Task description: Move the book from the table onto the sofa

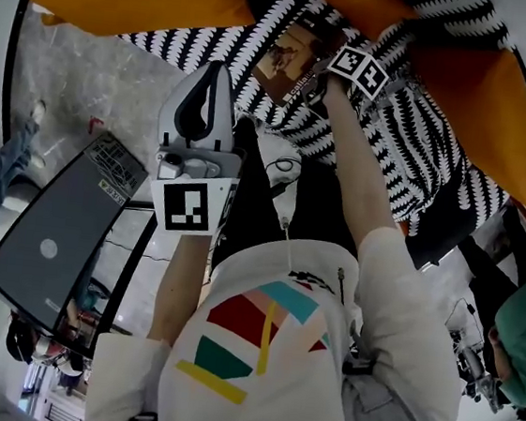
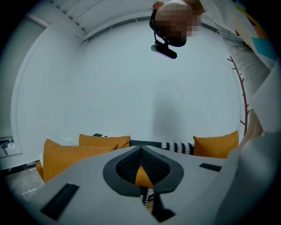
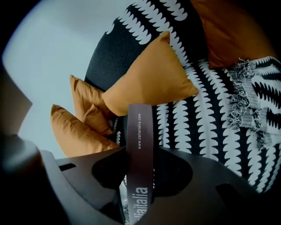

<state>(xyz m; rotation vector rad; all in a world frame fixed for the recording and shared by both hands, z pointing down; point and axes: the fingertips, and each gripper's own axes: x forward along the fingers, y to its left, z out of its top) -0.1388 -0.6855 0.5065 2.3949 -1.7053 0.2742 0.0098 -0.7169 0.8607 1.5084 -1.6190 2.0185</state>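
The right gripper (image 1: 327, 78) squeezes its fingers on the thin edge of the book (image 3: 139, 149) to lay it on the stripy sofa (image 1: 412, 146) below, while the left gripper (image 1: 211, 86) hangs aside, fingers pressed together on nothing.

1. A plain white wall (image 2: 131, 88) stood behind the sofa (image 1: 422, 138), evenly and softly lit.
2. The sofa wore a black cover with rows of white scalloped marks.
3. Orange cushions (image 3: 149, 79) lay along it, several stacked at one end and one apart at the other.
4. A fringed black-and-white throw (image 3: 250, 105) lay on the seat, just beside a cushion.
5. The floor (image 1: 80, 80) was pale grey stone with faint veining.
6. A dark grey panel (image 1: 53, 228) stood tilted on the floor, well apart from the sofa.
7. A thin bare branch (image 2: 241, 96) rose against the wall.
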